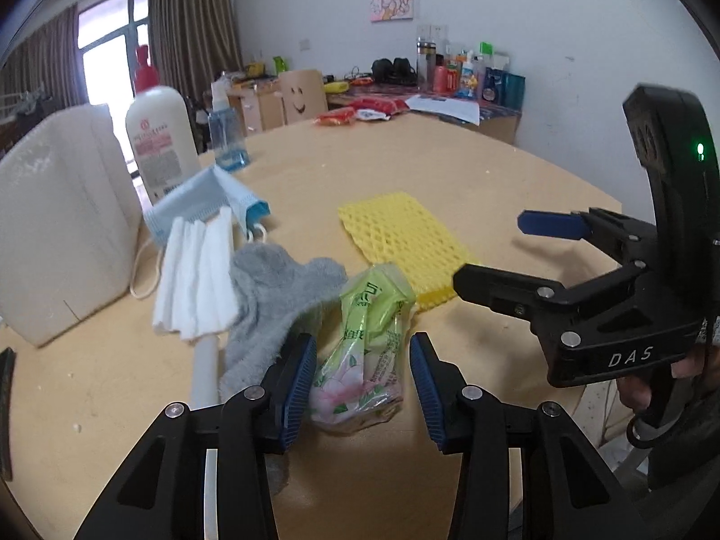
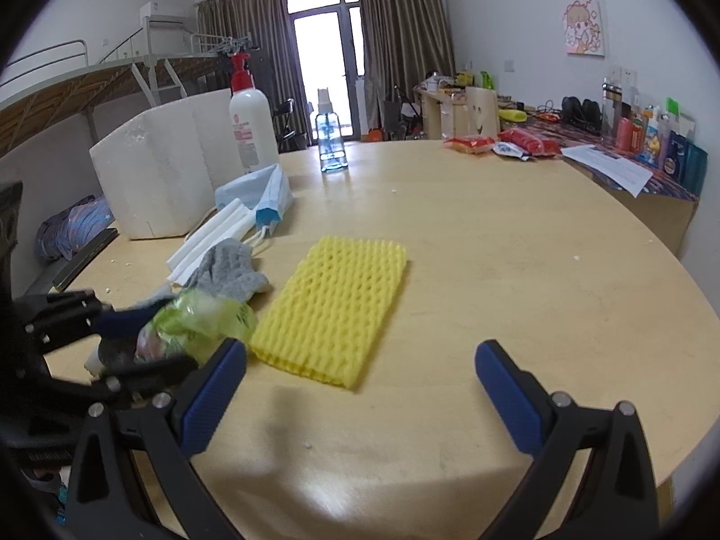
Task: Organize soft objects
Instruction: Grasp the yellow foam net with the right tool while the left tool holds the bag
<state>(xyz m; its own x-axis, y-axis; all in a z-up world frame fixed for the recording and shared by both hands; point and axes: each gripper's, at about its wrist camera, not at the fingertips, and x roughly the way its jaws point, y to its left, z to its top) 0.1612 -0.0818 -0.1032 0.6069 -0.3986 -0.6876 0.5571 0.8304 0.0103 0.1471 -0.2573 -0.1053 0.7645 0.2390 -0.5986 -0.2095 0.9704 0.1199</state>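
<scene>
Item: green tissue pack (image 1: pixel 369 337), lying on the table (image 1: pixel 450 157) between your left gripper's (image 1: pixel 360 382) half-parted jaws; left pad touching, right pad showing a gap. Adjoining: grey cloth (image 1: pixel 274 297) to its left, yellow foam net (image 1: pixel 405 243) just beyond. Your right gripper (image 2: pixel 360 387): spread wide, empty, near the net's front edge.

Yellow honeycomb foam net (image 2: pixel 333 306); grey cloth (image 1: pixel 274 297); green pkt w/ pink flowers (image 1: pixel 364 351); blue mask (image 1: pixel 202 202).
</scene>
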